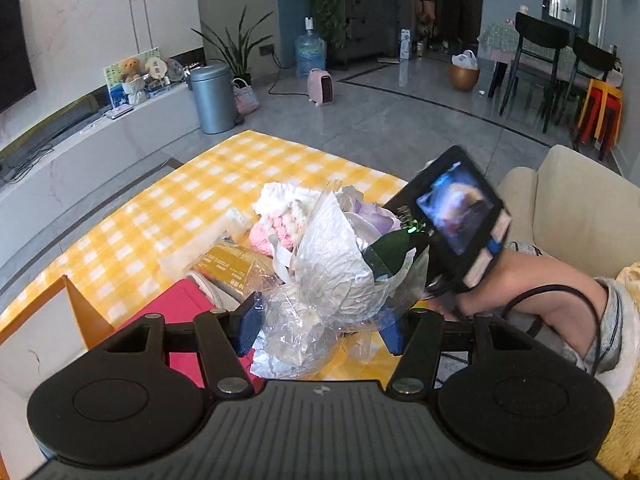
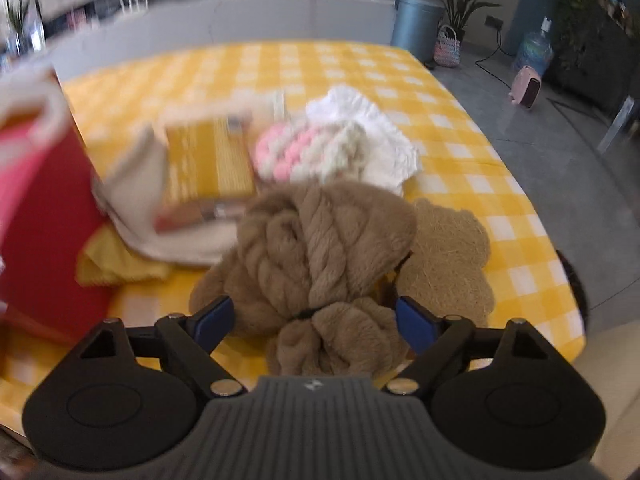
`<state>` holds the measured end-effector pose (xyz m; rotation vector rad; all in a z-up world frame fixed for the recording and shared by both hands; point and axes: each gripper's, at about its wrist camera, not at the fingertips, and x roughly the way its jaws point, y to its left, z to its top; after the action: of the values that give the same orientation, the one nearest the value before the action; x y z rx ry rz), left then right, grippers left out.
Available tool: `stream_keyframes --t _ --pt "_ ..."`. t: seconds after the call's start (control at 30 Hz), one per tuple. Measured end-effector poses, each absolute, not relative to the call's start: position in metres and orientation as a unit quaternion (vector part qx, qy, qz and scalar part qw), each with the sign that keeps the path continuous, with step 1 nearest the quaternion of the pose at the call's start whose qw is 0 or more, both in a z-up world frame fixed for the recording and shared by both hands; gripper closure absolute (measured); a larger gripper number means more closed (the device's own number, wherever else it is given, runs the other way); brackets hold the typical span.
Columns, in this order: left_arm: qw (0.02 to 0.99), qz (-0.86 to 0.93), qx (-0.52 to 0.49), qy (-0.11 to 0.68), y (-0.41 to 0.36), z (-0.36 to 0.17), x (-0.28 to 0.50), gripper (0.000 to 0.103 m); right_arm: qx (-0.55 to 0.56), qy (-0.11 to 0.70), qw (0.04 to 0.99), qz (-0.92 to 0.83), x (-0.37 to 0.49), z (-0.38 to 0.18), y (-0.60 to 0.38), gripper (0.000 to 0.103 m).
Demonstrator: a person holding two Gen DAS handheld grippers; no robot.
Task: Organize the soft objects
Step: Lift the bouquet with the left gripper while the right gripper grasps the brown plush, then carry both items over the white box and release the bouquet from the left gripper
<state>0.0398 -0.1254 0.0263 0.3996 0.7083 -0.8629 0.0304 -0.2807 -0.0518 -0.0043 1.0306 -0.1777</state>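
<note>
My left gripper [image 1: 320, 326] is shut on a wrapped bouquet [image 1: 340, 256] of crinkled silver paper and clear film with a purple flower, held above the yellow checked table [image 1: 192, 196]. My right gripper [image 2: 312, 322] is shut on a tan braided furry scarf [image 2: 316, 248], bunched between the blue pads. A pink and cream knitted piece [image 2: 304, 148] lies on a white cloth [image 2: 380, 140] further back. The right gripper's body and screen [image 1: 460, 208] show in the left wrist view, beside the bouquet.
A red bag [image 2: 44, 216] stands at the left of the table, with a beige cloth [image 2: 140, 192], a yellow packet [image 2: 208, 160] and a yellow cloth [image 2: 116, 264] beside it. A brown fibre mat [image 2: 448, 256] lies under the scarf. A cream sofa [image 1: 576, 208] is at the right.
</note>
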Motion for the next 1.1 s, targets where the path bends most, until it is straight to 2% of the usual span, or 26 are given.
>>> stream_keyframes --t 0.1,0.2,0.33,0.47,0.73,0.87,1.1 --pt "0.833 -0.391 0.181 0.348 -0.121 0.022 0.039 0.036 -0.004 0.527 0.847 -0.077 0.039 -0.065 -0.283 0.016" --pt "0.837 -0.376 0.174 0.357 -0.111 0.021 0.032 0.036 -0.004 0.549 0.832 -0.080 0.045 -0.074 -0.287 0.023" --pt "0.844 -0.362 0.163 0.360 -0.100 0.022 0.032 0.036 -0.003 0.541 0.837 -0.079 0.043 -0.072 -0.284 0.039" --pt "0.852 -0.350 0.152 0.359 -0.093 0.028 0.035 0.036 0.013 0.532 0.843 -0.080 0.038 -0.067 -0.288 0.047" --pt "0.873 -0.355 0.049 0.331 -0.068 0.033 0.042 0.036 0.026 0.468 0.880 -0.073 0.012 -0.038 -0.286 0.047" --pt "0.875 -0.361 -0.013 0.321 -0.055 0.032 0.043 0.036 0.068 0.444 0.893 -0.037 -0.001 -0.025 -0.293 0.047" --pt "0.887 -0.328 -0.055 0.319 -0.025 0.039 0.042 0.036 0.093 0.416 0.905 -0.004 -0.009 -0.013 -0.290 0.047"
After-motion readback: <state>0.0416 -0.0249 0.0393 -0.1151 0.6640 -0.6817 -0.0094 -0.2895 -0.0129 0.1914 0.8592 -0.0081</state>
